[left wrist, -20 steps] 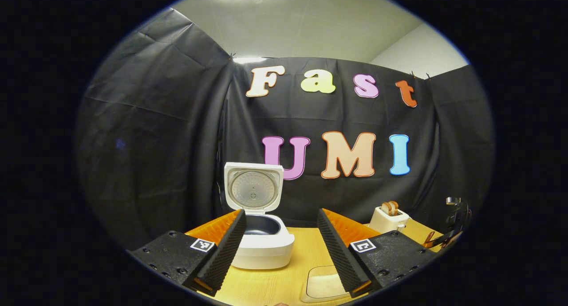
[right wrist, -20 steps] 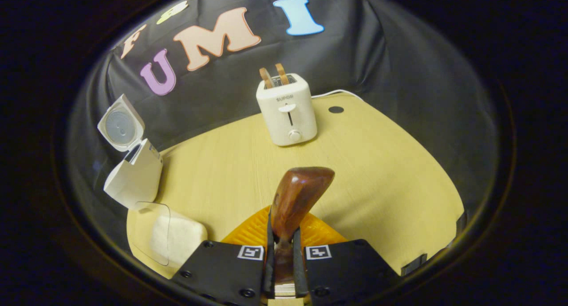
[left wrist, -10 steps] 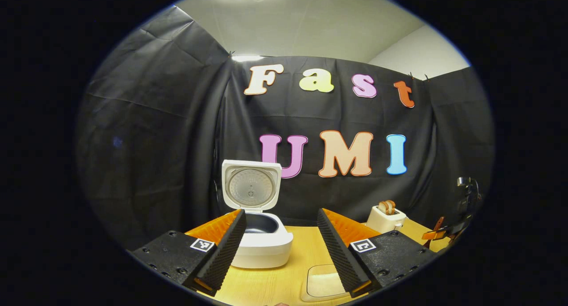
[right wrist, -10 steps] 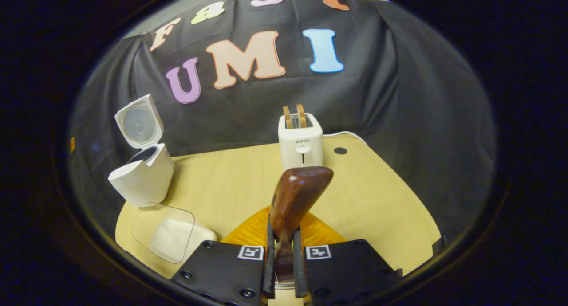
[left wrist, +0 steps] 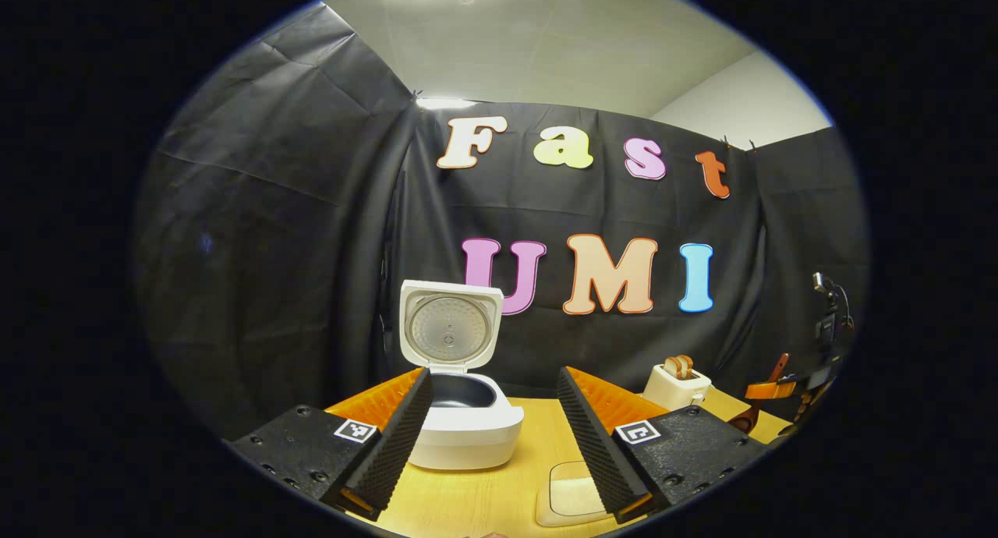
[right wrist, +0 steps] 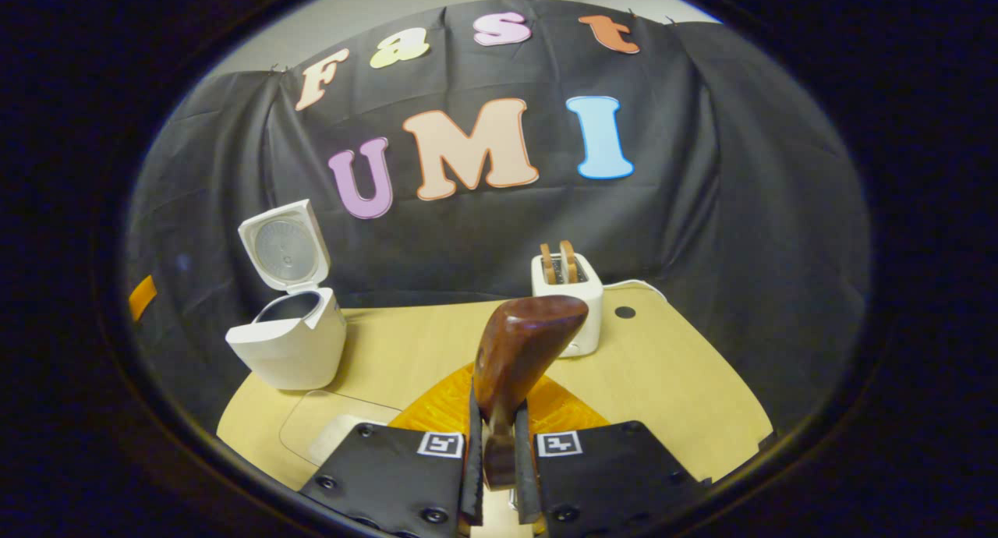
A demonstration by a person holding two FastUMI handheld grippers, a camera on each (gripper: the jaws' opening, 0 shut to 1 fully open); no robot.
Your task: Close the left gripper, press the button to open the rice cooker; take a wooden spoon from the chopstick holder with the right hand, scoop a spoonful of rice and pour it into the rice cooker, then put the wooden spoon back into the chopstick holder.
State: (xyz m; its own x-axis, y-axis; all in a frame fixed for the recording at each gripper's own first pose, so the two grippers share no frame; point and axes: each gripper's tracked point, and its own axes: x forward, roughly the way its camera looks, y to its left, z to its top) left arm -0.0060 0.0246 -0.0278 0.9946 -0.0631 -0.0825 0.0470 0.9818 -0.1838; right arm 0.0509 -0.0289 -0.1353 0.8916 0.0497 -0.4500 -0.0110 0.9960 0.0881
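Observation:
The white rice cooker (left wrist: 466, 425) stands on the table with its lid (left wrist: 451, 323) swung up and the dark inner pot showing. My left gripper (left wrist: 493, 388) is open in front of it, nothing between its fingers. In the right gripper view the cooker (right wrist: 292, 345) sits at the left. My right gripper (right wrist: 497, 415) is shut on the handle of a dark wooden spoon (right wrist: 521, 349), whose bowl sticks up and forward. A clear container of white rice (right wrist: 337, 435) lies on the table left of that gripper. In the left gripper view the container (left wrist: 571, 495) lies by the right finger, and the spoon (left wrist: 742, 422) shows at the far right.
A white toaster (right wrist: 571, 298) with two slices in it stands at the back of the yellow wooden table (right wrist: 670, 398), a white cord behind it. The toaster (left wrist: 677, 382) also shows right of the cooker in the left gripper view. Black cloth walls close the table in.
My right gripper has risen and tipped up with the spoon, so the cooker, toaster and rice container sit lower and farther off. The left gripper has barely moved.

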